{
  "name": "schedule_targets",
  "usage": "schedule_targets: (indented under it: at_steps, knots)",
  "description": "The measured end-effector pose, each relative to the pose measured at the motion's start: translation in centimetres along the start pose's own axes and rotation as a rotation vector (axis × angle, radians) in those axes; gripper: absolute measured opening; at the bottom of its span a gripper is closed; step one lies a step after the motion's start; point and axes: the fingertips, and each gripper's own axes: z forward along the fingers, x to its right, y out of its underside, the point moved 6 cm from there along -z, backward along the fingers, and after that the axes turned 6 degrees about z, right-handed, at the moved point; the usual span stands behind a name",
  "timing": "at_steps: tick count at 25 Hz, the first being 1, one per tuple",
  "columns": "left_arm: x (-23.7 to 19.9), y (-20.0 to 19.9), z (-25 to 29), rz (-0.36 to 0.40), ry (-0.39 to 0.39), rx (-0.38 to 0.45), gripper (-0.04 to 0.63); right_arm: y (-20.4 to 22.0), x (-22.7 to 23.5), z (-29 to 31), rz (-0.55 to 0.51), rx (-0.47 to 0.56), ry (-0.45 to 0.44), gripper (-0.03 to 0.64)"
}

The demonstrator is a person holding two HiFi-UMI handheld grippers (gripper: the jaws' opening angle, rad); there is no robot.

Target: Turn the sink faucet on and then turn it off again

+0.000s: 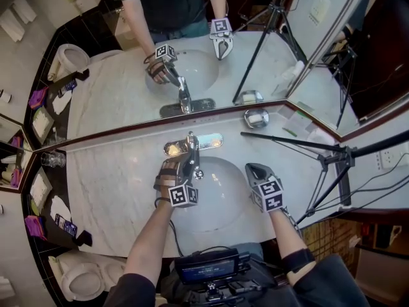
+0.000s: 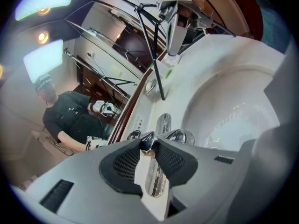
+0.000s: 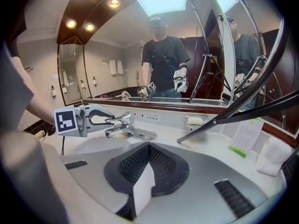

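Your left hand-held gripper [image 2: 148, 144] pinches the faucet lever [image 2: 155, 182]. It's likely stiff, slick chrome, so hold near its end. Your right hand-held gripper [image 3: 148, 147] is closed and empty.

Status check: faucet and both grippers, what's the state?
Left gripper shut on faucet handle. Right gripper shut, empty, by sink. No water stream visible. Tripod leg off right, clear.
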Motion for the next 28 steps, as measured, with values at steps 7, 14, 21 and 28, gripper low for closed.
schedule_targets:
  at_steps: [7,14,21,28]
  knots:
    - [0.2,-0.9,-4.8,-0.024,-0.027,0.013,0.025,0.1,-1.5,0.3,-0.008,0.017,-0.042,0.021]
    - [-2.1,-1.3,-9.7,-0.273,-0.034,0.037,0.000,-0.4,-3.6,-0.4,-0.035,0.041,-0.087,0.021]
    - [-4.2,-1.6,-14.7,-0.607,-0.018,0.094,0.000,-0.8,-4.9,-2.3,-0.054,0.067,-0.108,0.021]
    - [-4.8,-0.1,-18.6,-0.923,0.071,0.148,0.000,-1.6,-5.8,-4.1,-0.060,0.104,-0.102,0.021]
